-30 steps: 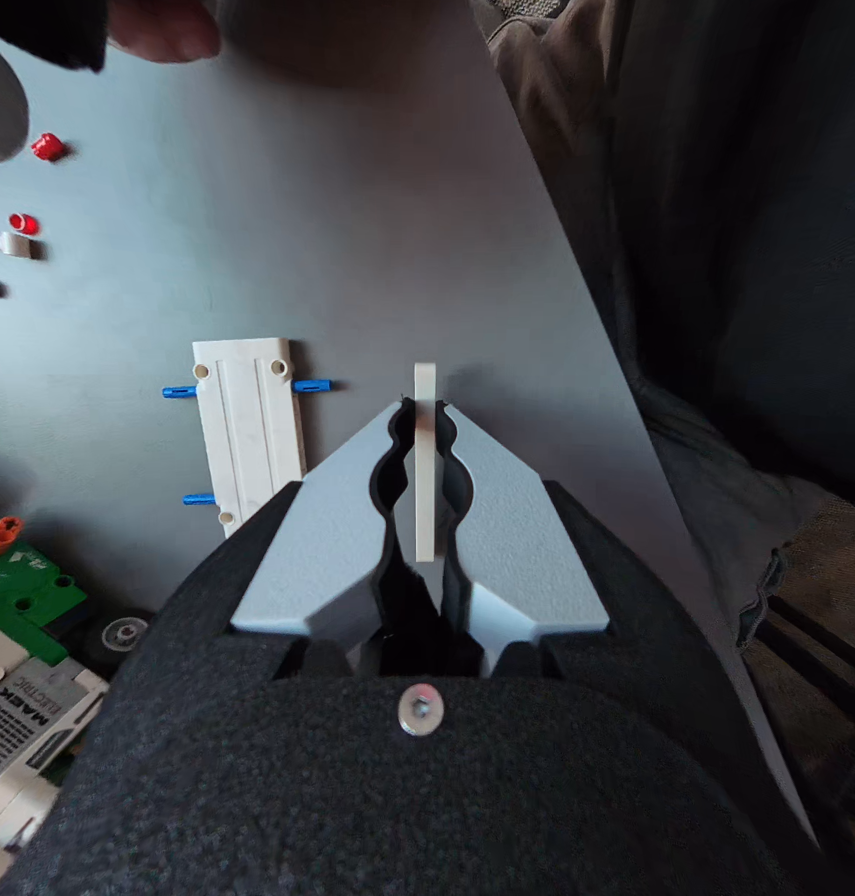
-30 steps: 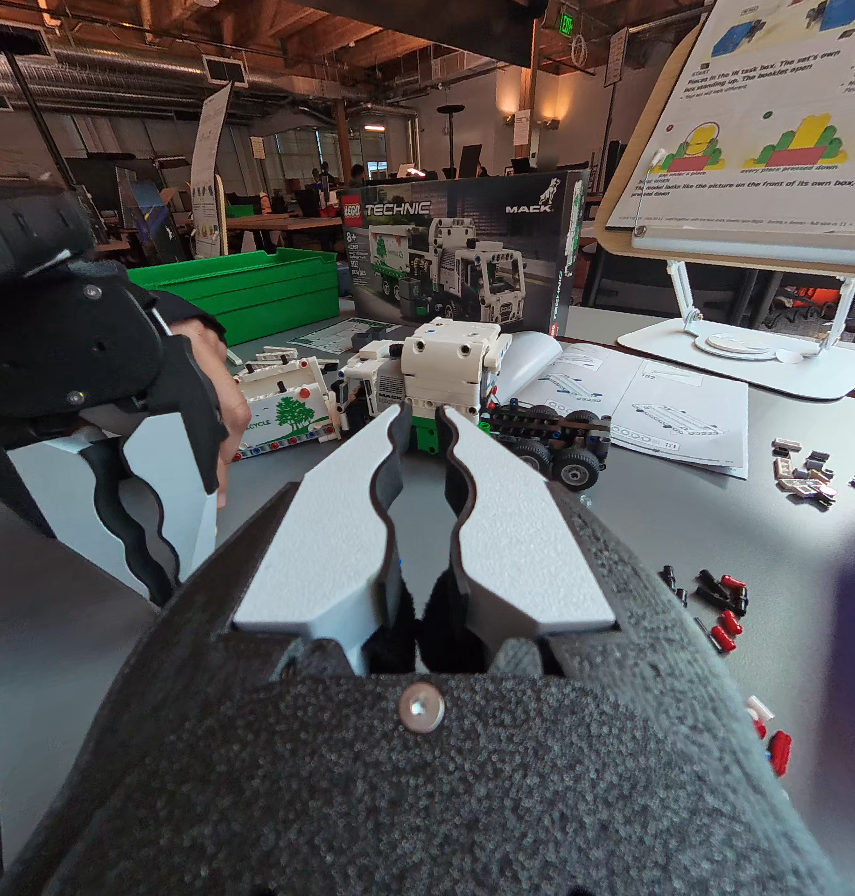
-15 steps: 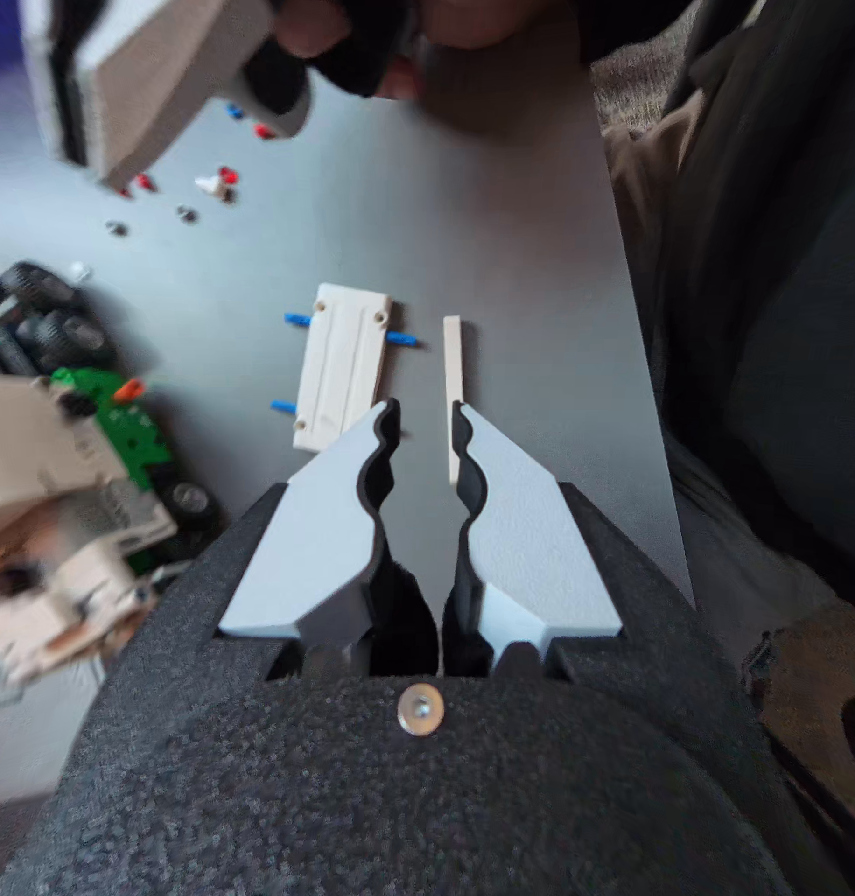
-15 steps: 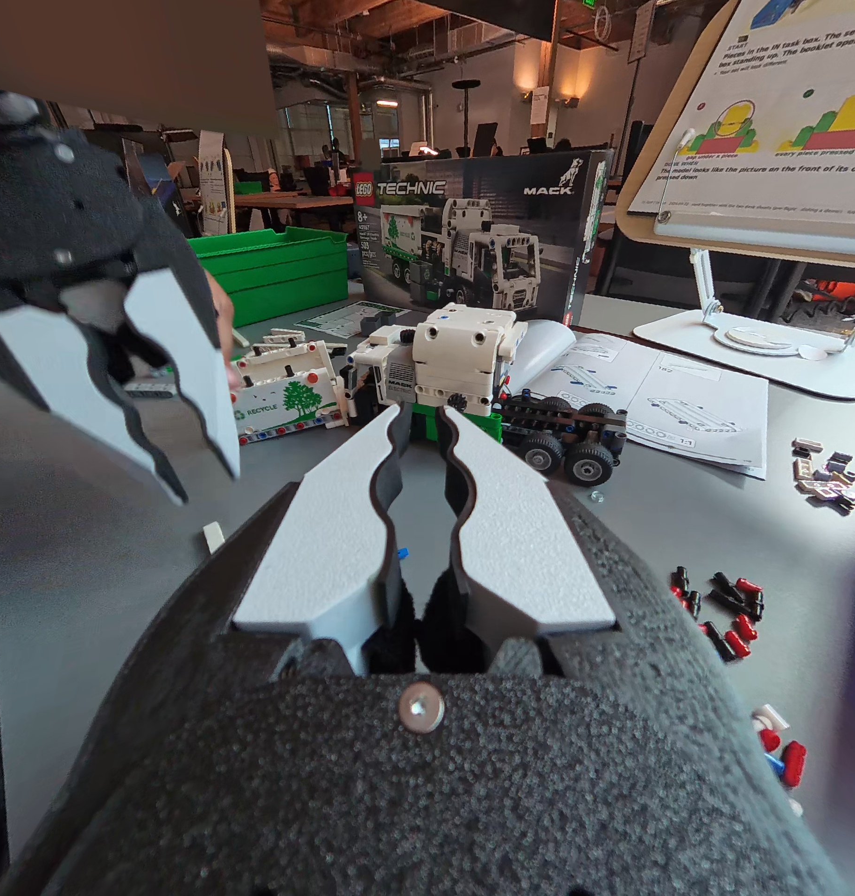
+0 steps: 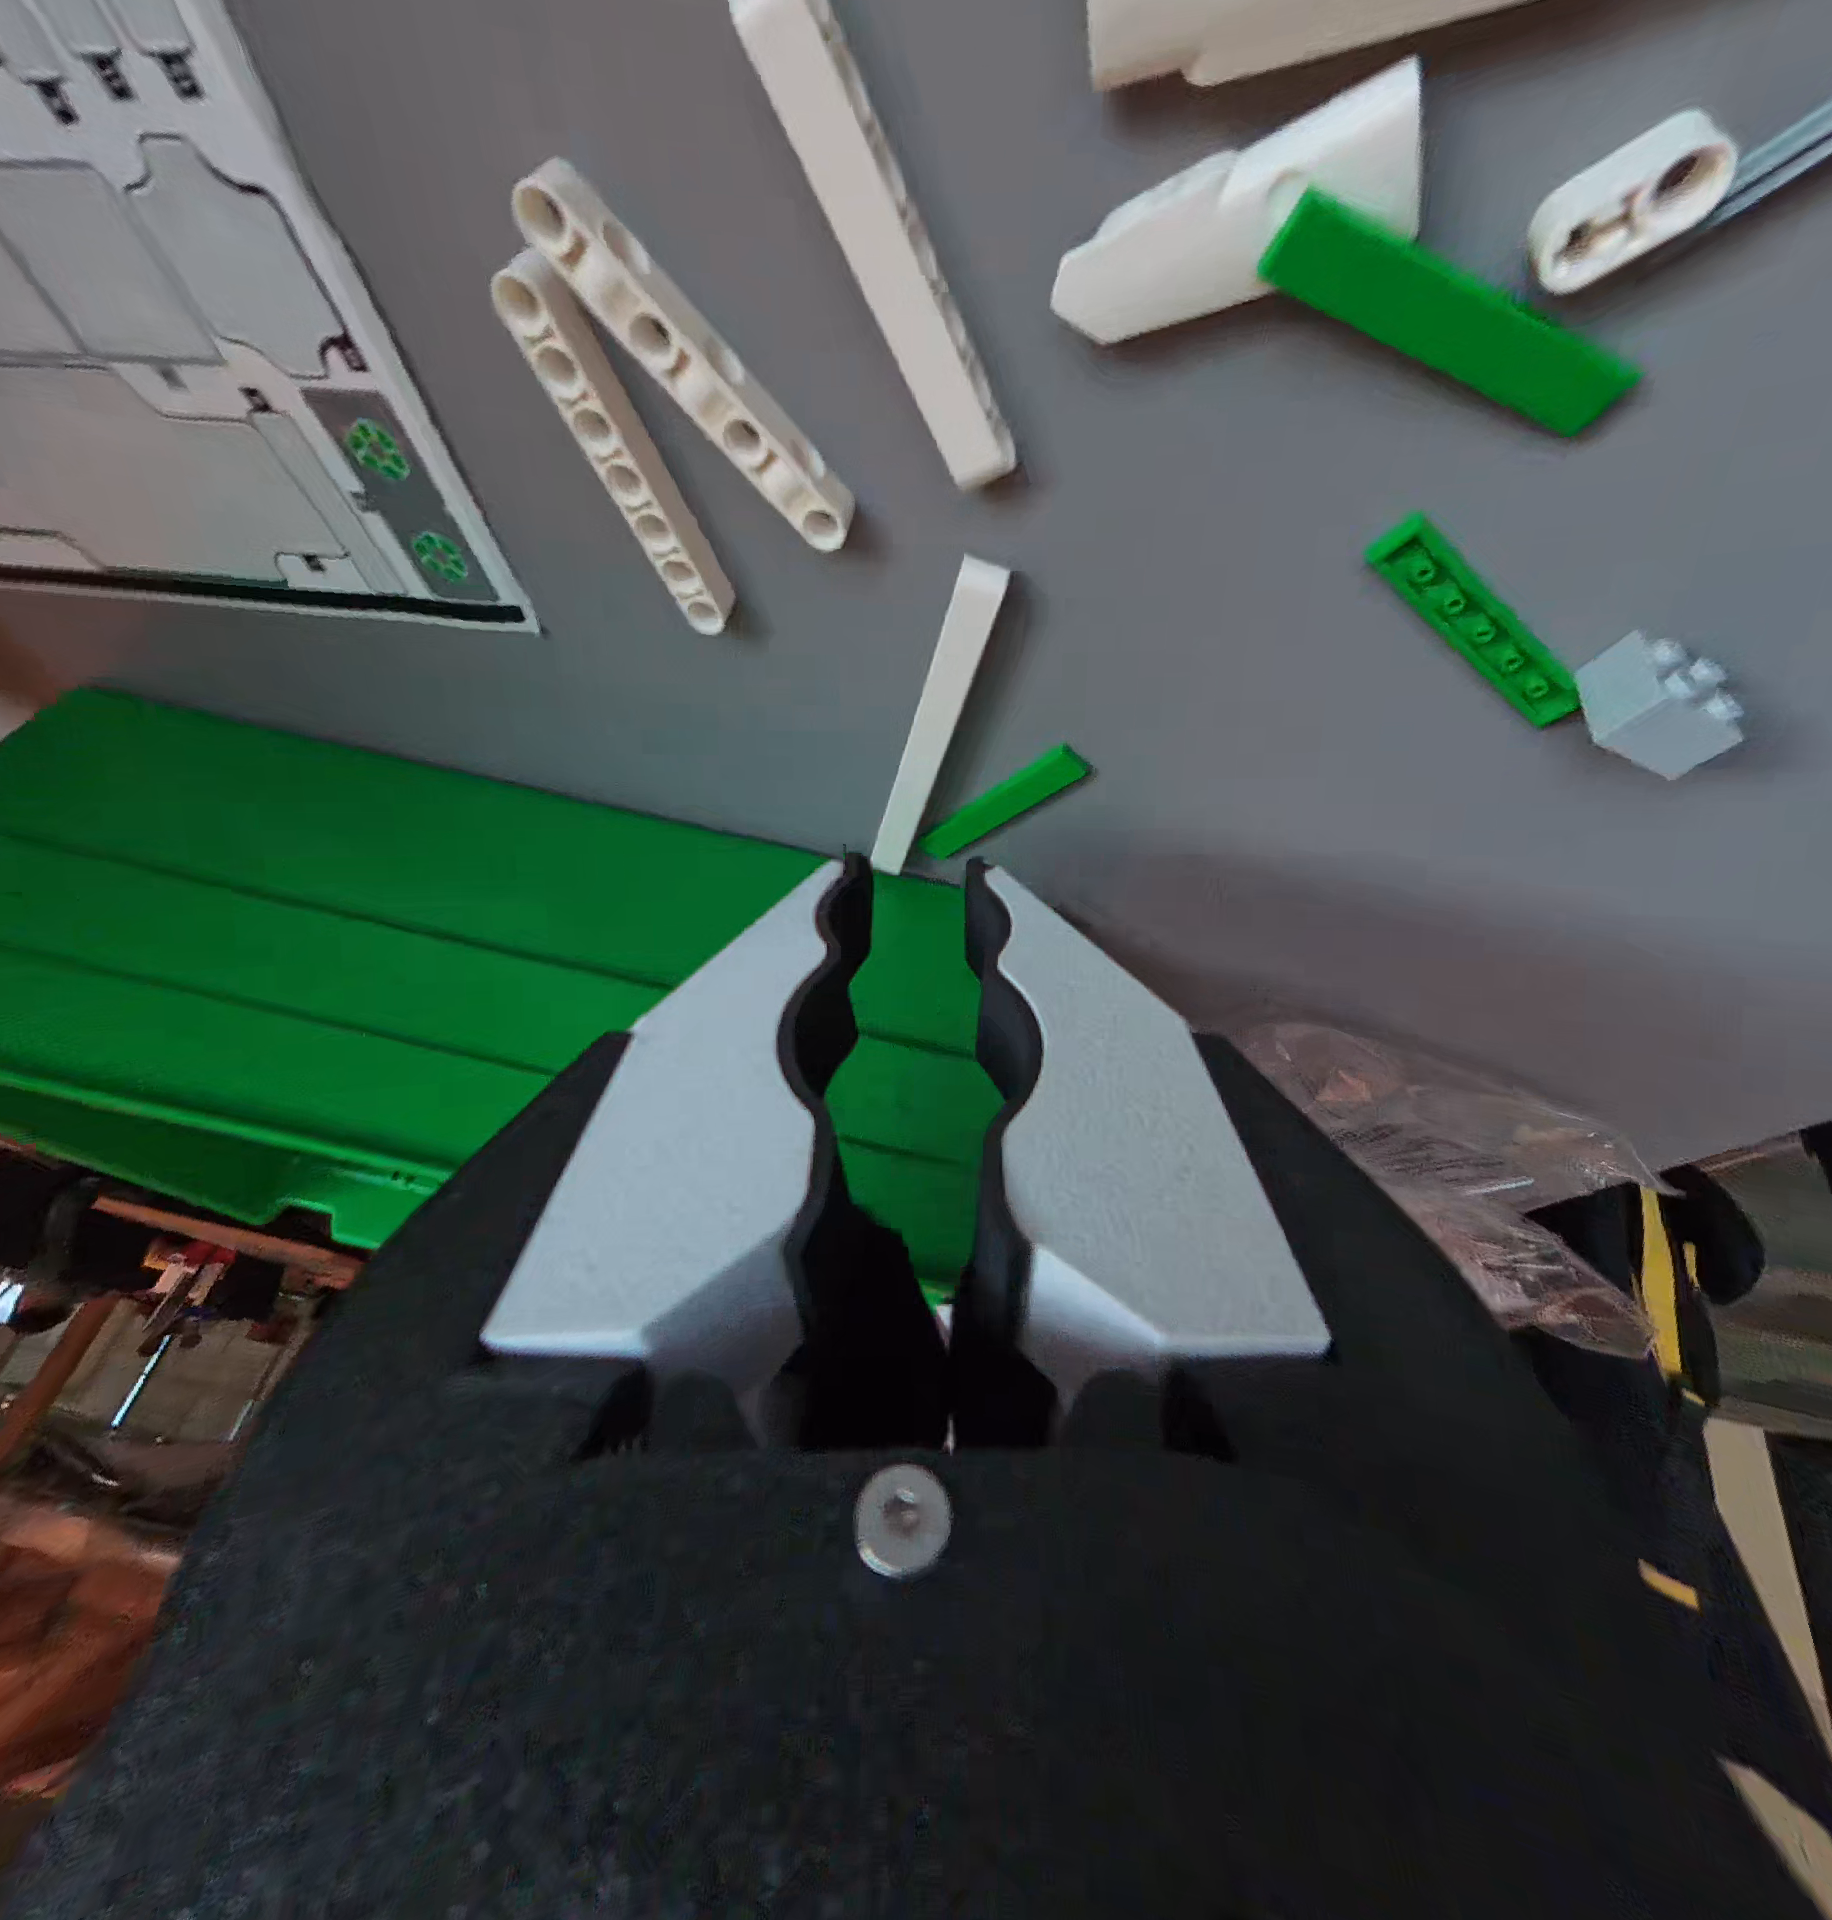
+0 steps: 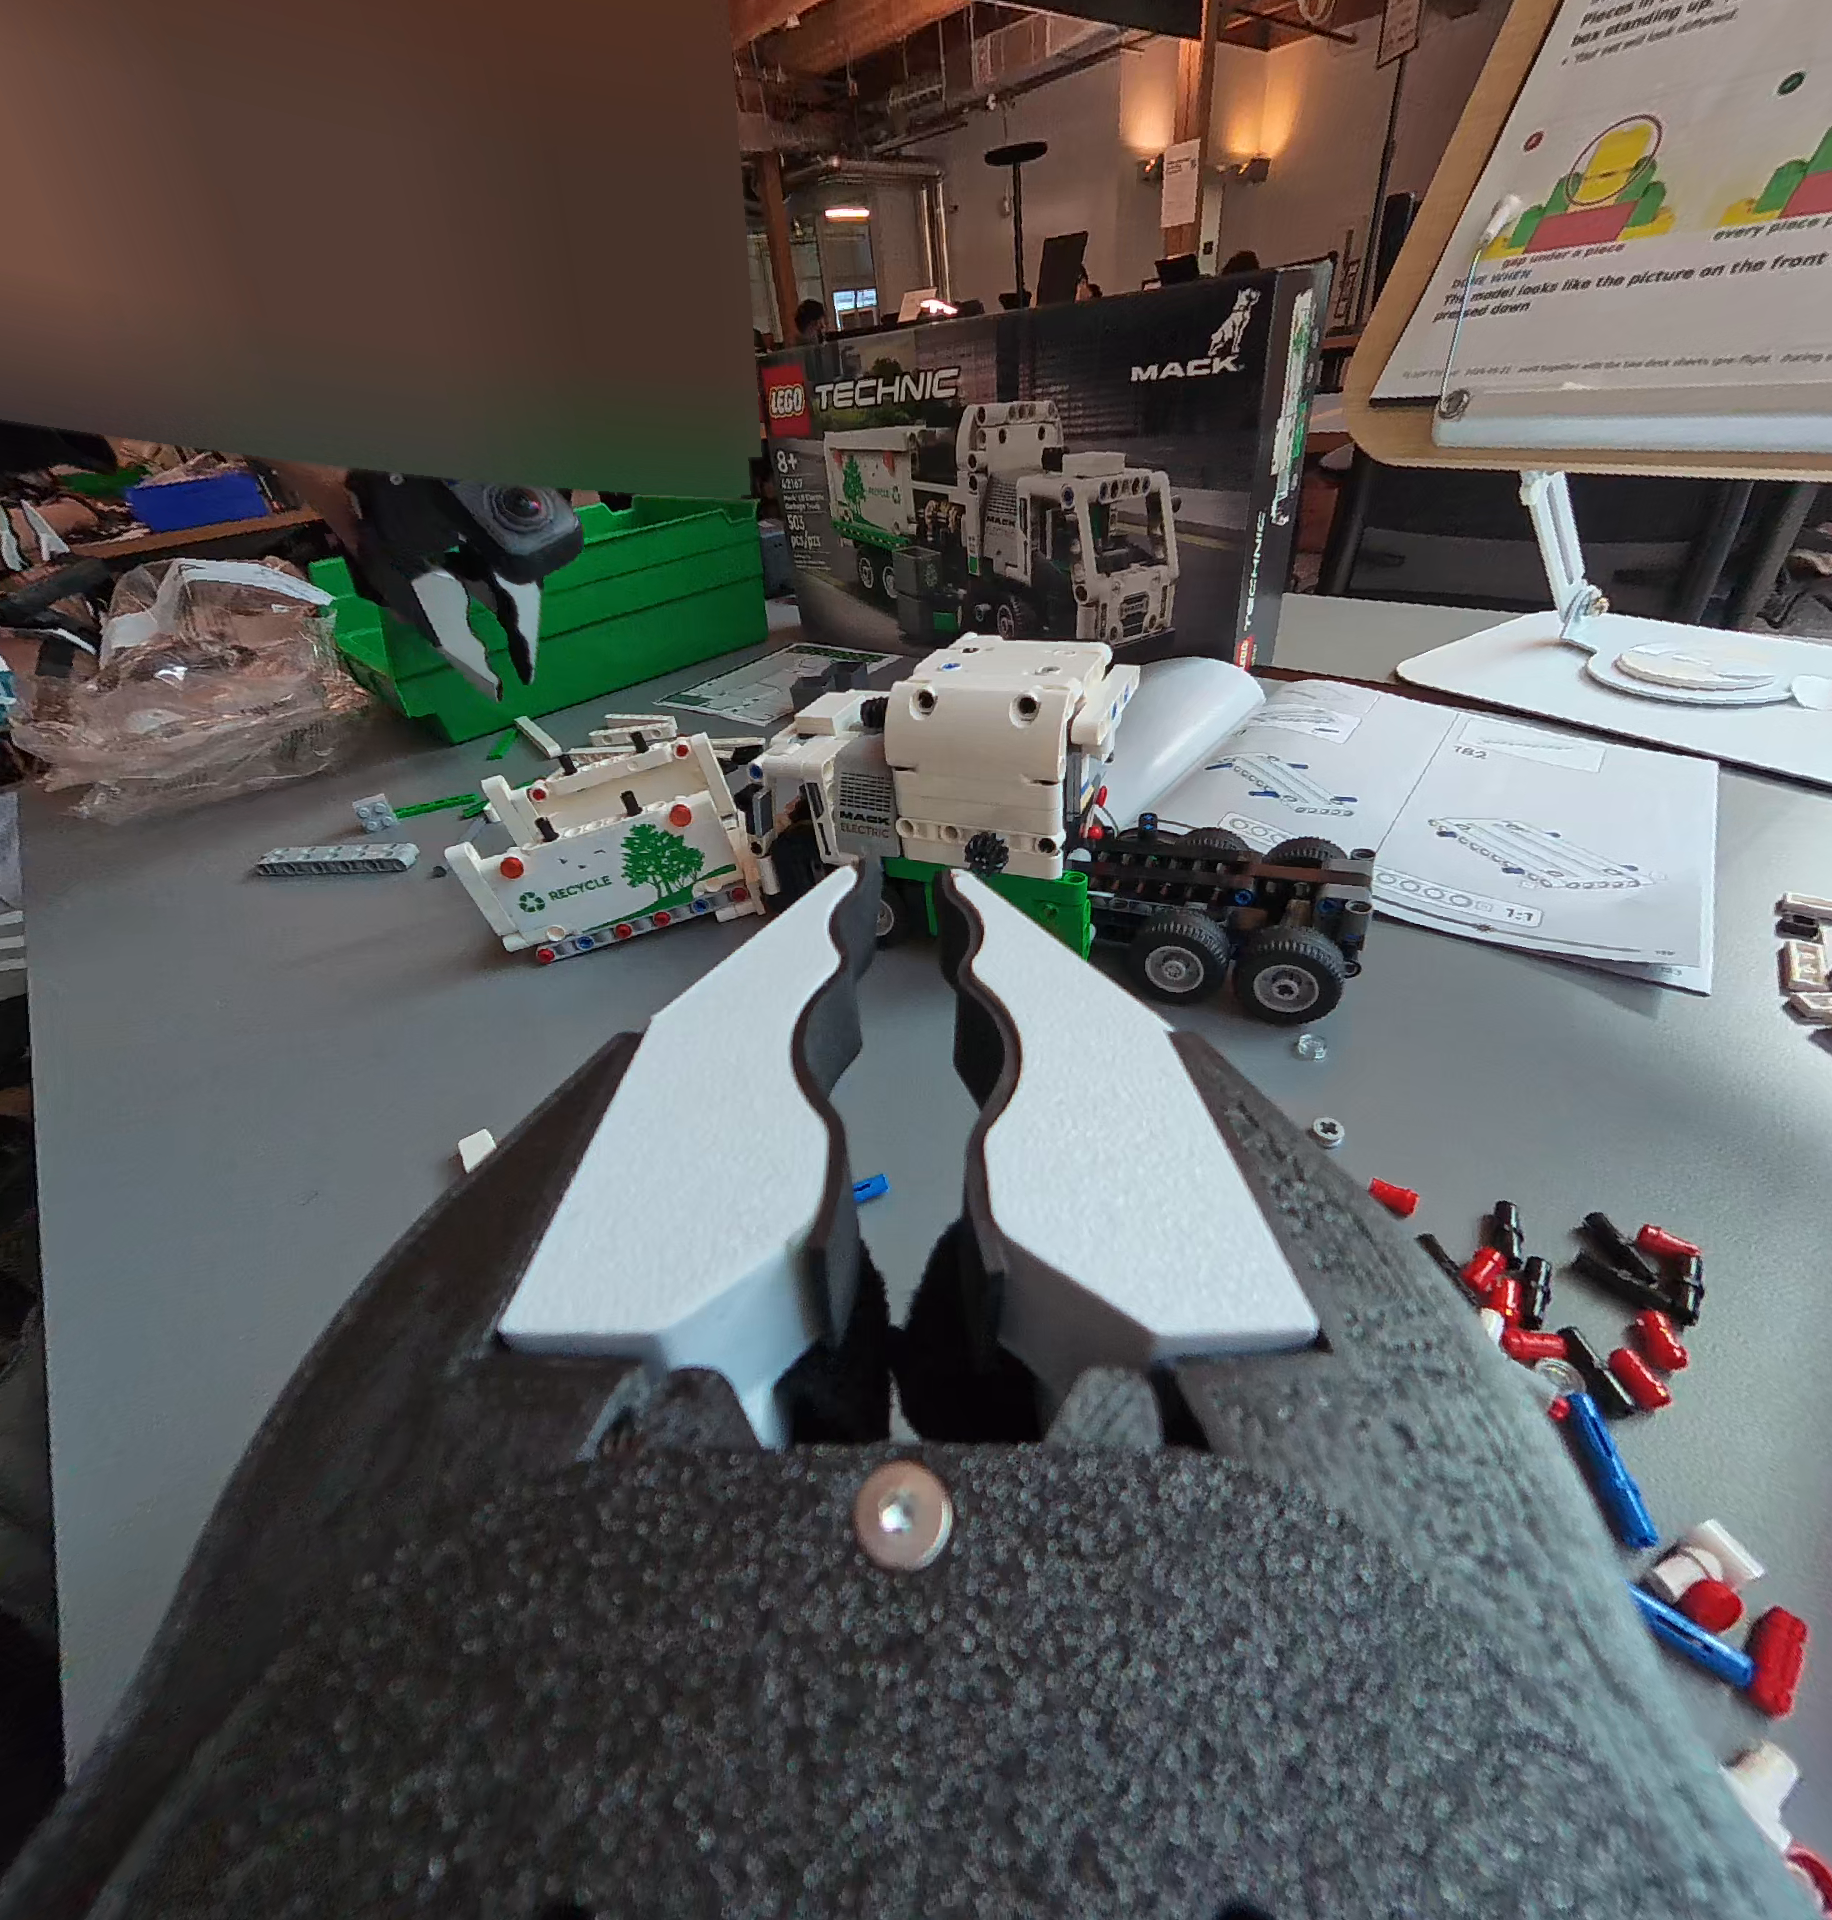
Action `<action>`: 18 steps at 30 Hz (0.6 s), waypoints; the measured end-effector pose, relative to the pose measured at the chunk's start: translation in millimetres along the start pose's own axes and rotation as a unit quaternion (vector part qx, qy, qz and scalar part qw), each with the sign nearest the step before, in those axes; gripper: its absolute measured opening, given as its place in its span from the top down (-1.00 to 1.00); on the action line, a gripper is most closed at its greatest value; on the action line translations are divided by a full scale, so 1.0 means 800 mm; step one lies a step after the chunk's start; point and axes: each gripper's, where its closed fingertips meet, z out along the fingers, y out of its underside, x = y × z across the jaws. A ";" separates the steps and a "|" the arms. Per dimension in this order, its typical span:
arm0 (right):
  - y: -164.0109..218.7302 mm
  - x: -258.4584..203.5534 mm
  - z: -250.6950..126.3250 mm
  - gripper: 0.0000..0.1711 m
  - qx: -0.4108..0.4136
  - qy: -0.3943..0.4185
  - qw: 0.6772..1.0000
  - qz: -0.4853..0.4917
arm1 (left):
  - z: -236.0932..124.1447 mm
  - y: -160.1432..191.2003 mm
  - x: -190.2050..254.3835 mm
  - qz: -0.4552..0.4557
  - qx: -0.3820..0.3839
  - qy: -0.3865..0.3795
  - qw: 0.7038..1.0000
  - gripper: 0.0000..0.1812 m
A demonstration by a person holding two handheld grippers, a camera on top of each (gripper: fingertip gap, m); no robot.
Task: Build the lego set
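My left gripper is open and empty. It hovers over the edge of a green tray, just short of a flat white tile and a thin green tile. White beams, a green plate and a grey brick lie beyond. My right gripper is open and empty, pointing at the white and green truck model. A white body panel with a tree sticker lies left of the truck. The left gripper shows far off at the back left.
The set's box stands behind the truck, with an open booklet and a paper stand to the right. Red, black and blue pins are scattered at the right. A plastic bag lies at the left and a sticker sheet near the tray. My left gripper is the nearer one to the green plate: about 9 cm, against 40 cm. From the left gripper's tips to the grey brick is close to 11 cm.
My left gripper let go of the white tile beside the panel with blue pins, rose, and swung across to the green tray and loose parts. My right gripper has barely moved.
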 end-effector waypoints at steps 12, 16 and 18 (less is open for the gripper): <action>-0.001 0.001 -0.001 0.89 0.002 0.005 1.000 -0.006 | 0.028 -0.019 0.007 0.026 -0.021 0.013 0.999 0.80; 0.000 0.000 -0.001 0.89 0.002 0.004 1.000 -0.007 | 0.033 -0.023 0.011 0.026 -0.012 0.030 0.999 0.86; 0.000 0.000 -0.001 0.89 0.002 0.005 1.000 -0.007 | 0.032 -0.022 0.004 0.020 -0.013 0.014 1.000 0.80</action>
